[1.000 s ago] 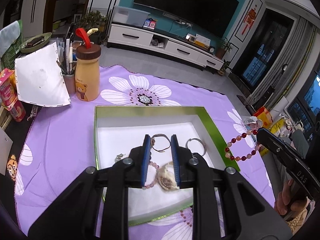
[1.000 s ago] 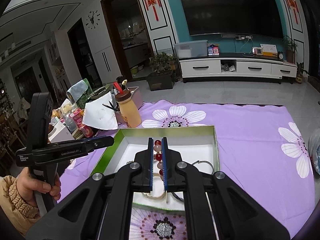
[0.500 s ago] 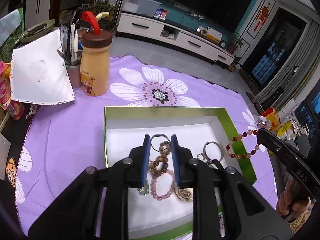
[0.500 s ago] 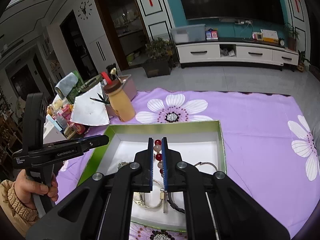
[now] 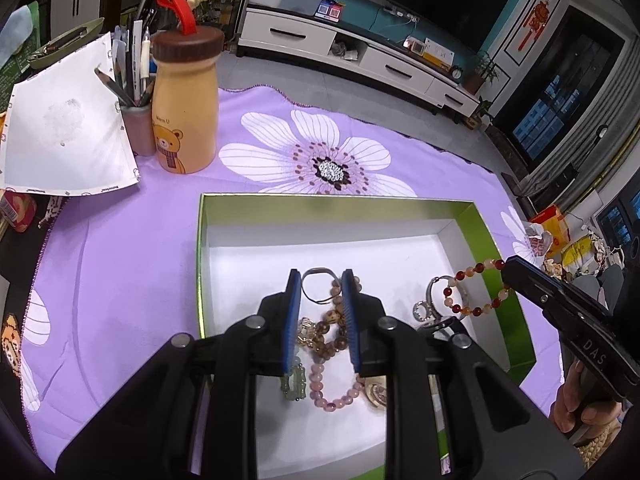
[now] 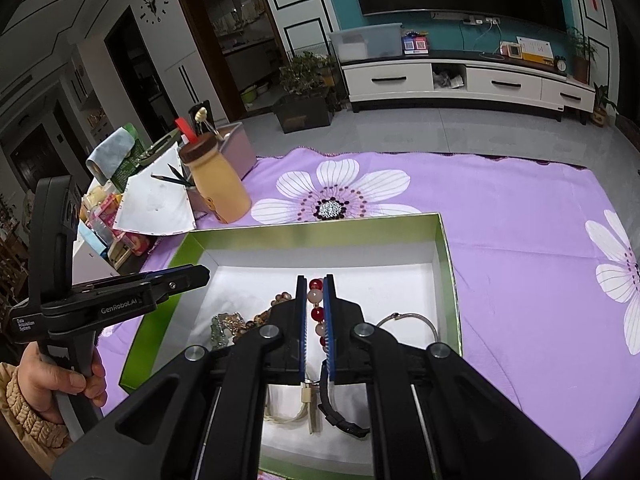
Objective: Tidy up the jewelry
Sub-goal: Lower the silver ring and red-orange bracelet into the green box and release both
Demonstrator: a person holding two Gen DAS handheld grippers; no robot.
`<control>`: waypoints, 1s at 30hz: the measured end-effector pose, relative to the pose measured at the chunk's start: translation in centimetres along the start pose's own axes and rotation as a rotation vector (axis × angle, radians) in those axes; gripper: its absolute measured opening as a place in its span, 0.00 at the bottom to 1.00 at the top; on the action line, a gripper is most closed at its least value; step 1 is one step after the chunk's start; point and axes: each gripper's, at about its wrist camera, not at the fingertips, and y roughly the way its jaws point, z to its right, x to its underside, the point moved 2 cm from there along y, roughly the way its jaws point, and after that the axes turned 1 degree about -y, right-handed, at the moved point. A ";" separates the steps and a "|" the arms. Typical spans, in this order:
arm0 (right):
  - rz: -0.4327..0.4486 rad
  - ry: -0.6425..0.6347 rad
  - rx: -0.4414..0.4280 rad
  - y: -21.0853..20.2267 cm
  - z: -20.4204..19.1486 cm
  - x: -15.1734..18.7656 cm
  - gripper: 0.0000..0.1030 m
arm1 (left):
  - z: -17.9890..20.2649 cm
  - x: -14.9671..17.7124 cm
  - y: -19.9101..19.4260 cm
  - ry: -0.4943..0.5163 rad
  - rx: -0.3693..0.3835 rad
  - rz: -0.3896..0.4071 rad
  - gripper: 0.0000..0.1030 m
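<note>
- Beads of red, pink and cream form the bracelet (image 6: 316, 307) that the right gripper (image 6: 315, 316) pinches between its blue pads, jaws pressed nearly together on the strand.
- Left wrist view shows what the right cannot: the bracelet (image 5: 476, 289) hangs as a full loop from the right gripper's tip (image 5: 516, 270), at about 3 o'clock of the frame, over the right-hand wall of the box (image 5: 486, 240).
- Left gripper (image 5: 320, 308) hovers above the box's white floor with its jaws a narrow gap apart and nothing pinched; a brown bead bracelet (image 5: 330, 334), a thin metal ring (image 5: 316, 288) and a pink bead bracelet (image 5: 332, 392) lie below it.
- Right wrist view alone shows a silver bangle (image 6: 412, 320) at 3 o'clock of the jaws and a dark strap (image 6: 340, 416) beneath them.
- Hands appear at the frame edges: the right hand (image 5: 580, 404) in the left view, the left hand (image 6: 60, 384) in the right view.
- Box sits on a purple flowered cloth (image 5: 120, 248) over the table.
- Bear bottle (image 5: 186, 100) and pen cup (image 5: 138, 128) stand at 11 o'clock of the box.
</note>
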 end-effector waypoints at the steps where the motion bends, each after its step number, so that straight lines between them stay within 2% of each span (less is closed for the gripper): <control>1: -0.003 0.001 0.001 0.1 0.1 0.0 0.07 | 0.0 0.0 0.2 0.001 -0.002 -0.004 0.20; 10: -0.031 0.002 0.003 1.6 0.4 0.1 0.07 | -0.1 0.3 1.9 0.006 -0.022 -0.045 0.20; 30: -0.063 -0.012 0.017 3.2 0.4 0.4 0.07 | 0.9 0.3 3.3 0.066 -0.068 -0.064 0.20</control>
